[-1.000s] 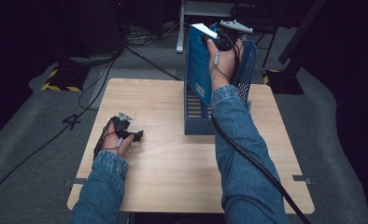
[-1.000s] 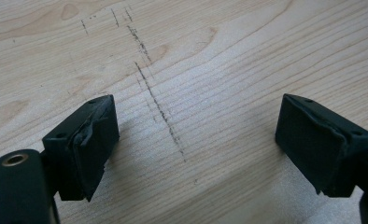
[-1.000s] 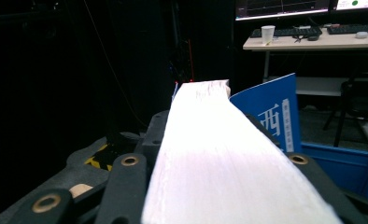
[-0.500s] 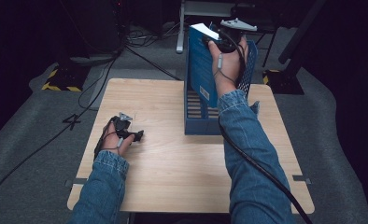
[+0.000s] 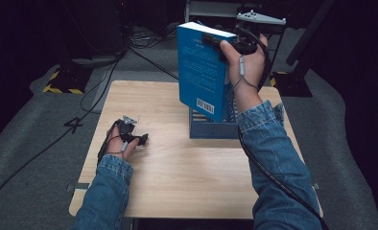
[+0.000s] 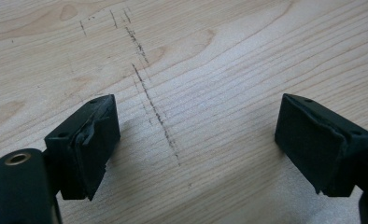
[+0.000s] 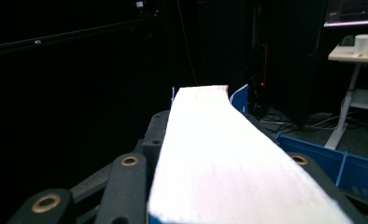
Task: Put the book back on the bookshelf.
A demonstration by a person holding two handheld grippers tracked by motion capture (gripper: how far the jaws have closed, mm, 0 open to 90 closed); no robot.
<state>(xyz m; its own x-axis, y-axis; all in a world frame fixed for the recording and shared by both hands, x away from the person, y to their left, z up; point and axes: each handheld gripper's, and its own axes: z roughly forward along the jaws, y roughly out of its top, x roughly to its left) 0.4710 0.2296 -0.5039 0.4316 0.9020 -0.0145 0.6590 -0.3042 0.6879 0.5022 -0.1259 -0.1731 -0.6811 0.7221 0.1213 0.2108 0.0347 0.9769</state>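
A blue book (image 5: 201,72) with a white page edge (image 7: 219,154) and a barcode on its back cover hangs upright, its lower corner just above the blue slatted rack (image 5: 211,129) at the table's back right. My right gripper (image 5: 216,40) is shut on the book's top edge, one jaw on each cover (image 7: 210,121). On the table's left side rests my left gripper (image 5: 141,140), open, with only bare wood between its pads (image 6: 196,140).
The light wooden table (image 5: 177,177) carries the rack and the left hand. Cables and a yellow-black floor marker (image 5: 62,81) lie on the grey floor behind. A blue bin (image 7: 341,158) and a desk with a cup (image 7: 362,44) show far off.
The right hand has lifted the book up out of the rack and a little toward the left. The left hand has stayed where it was.
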